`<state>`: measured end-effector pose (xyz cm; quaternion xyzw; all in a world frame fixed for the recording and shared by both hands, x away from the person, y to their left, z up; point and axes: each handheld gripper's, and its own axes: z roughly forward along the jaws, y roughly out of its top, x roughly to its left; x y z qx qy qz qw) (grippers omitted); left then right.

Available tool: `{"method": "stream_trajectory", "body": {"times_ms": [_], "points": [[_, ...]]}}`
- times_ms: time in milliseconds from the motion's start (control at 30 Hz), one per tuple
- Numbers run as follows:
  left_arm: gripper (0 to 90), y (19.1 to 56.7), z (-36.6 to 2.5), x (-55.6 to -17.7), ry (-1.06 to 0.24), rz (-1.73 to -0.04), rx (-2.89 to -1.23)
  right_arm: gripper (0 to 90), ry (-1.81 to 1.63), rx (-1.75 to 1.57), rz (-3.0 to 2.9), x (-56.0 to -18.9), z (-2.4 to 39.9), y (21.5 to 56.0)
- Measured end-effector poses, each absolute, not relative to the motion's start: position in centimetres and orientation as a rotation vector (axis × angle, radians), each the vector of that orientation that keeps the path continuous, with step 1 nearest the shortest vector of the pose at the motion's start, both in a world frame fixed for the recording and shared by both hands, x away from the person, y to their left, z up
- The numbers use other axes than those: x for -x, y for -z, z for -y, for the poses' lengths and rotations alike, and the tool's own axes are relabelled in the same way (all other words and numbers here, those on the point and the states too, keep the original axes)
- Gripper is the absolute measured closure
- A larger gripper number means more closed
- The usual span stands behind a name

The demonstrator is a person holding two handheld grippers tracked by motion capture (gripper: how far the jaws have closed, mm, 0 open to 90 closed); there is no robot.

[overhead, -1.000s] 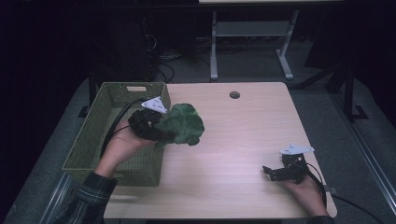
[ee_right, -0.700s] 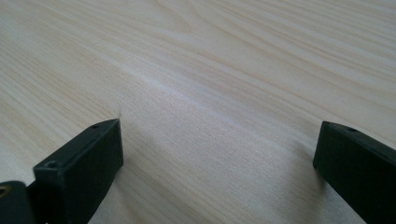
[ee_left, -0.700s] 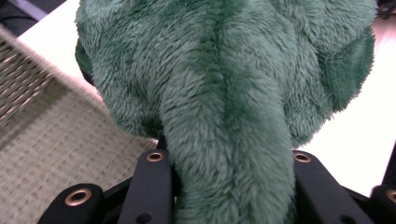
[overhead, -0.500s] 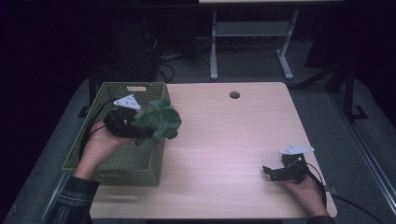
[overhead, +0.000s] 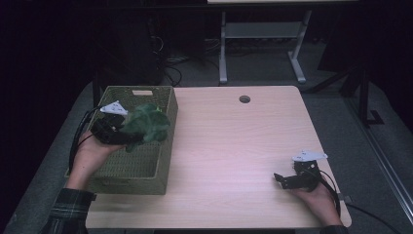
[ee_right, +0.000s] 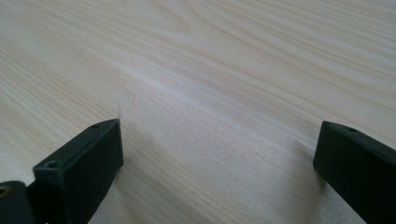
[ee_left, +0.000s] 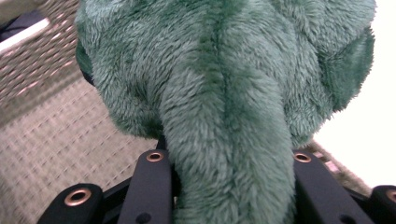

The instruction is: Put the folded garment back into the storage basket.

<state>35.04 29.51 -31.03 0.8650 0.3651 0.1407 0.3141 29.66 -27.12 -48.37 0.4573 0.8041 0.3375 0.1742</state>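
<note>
Left gripper point(ee_left: 229, 186) view shows jaws pinching green plush toy point(ee_left: 224, 93) over basket point(ee_left: 56, 140).

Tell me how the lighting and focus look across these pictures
High view: the table is lit, the room behind it nearly black. Left gripper view: the green plush toy is sharp, the basket weave slightly soft, the background at upper right blown out white. Right gripper view: even light, the near fingers blurred.

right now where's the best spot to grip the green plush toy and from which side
Grip a narrow soft limb or fold, as the left gripper does now: its jaws pinch a plush strip of the toy, which squashes easily between them. The body looks too bulky to span. Probably come from the side away from the basket wall, over its open top.
</note>
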Motion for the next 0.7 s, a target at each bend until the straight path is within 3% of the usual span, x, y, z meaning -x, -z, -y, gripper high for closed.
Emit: {"method": "stream_trajectory", "body": {"times_ms": [333, 700], "points": [[66.0, 34.3, -32.4, -36.2, -0.409, -1.102, -2.281, 0.0, -0.946, -1.311, -2.273, -29.7, 27.1, 48.4], [65.5, 37.5, -33.0, -37.3, -0.377, -1.157, -2.325, 0.0, -0.947, -1.310, -2.274, -29.7, 27.1, 48.4]]}}
